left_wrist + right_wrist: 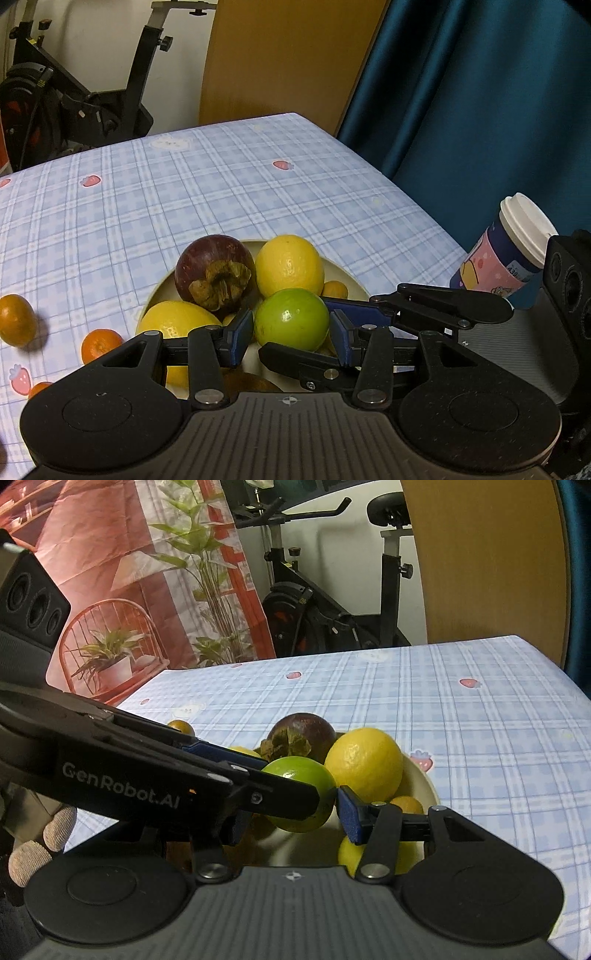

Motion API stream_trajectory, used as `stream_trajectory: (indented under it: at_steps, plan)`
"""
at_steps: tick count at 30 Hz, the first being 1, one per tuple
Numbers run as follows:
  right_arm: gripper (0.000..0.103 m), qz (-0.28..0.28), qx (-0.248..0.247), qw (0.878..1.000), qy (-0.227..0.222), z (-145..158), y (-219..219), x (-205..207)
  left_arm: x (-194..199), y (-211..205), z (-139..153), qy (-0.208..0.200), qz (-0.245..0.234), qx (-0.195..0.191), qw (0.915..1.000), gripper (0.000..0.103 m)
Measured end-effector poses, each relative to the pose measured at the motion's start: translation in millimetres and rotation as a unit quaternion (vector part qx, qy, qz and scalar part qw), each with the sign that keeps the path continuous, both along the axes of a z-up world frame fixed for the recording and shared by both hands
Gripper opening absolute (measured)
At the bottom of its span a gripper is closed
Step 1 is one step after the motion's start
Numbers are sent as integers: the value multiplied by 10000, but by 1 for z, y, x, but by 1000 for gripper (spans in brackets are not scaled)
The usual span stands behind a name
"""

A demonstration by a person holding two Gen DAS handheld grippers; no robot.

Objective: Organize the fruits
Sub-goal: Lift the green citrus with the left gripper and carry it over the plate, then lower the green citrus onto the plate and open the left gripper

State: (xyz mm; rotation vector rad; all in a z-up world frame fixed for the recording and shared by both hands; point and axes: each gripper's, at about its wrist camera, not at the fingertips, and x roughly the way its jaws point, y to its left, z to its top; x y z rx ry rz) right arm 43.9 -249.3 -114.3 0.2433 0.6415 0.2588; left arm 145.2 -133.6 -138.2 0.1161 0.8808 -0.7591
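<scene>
A cream bowl [343, 275] holds a dark mangosteen [214, 271], two lemons [290, 266], a green lime [291, 319] and a small orange fruit [335, 289]. My left gripper [291, 334] straddles the lime with its blue pads [242, 332] close to both sides; contact is unclear. My right gripper [369, 314] reaches in from the right beside the lime. In the right wrist view the right gripper [291, 819] also flanks the lime [303, 794], with the left gripper's finger [184, 775] crossing in front. The bowl [424, 779] and mangosteen [301, 734] show there too.
Small oranges [16, 319] [99, 343] lie on the checked tablecloth left of the bowl. A lidded paper cup [509, 251] stands at the table's right edge. An exercise bike [332, 602], a wooden panel and a blue curtain stand behind the table.
</scene>
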Motion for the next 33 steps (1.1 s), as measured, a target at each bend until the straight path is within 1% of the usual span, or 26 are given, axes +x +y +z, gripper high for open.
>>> stream_trajectory:
  at_steps: [8,14,28,31,33]
  plan:
    - [52,-1,-67,10000,37,-1,3,0,-1,1,-3,8,20,1,10000,48]
    - [52,30,-187,9998,31,-2,8,2,2,4,-6,168,74,-79,9998,50]
    - [52,-28,-306,9995,43,-2,9,3,-1,15,-2,167,148,-176,9996,52]
    - [52,-34,-358,9993,41,-2,9,2,0,24,4,120,236,-296,9992,52]
    - [52,-34,-407,9992,30,-2,10,1,0,35,12,0,365,-461,9983,52]
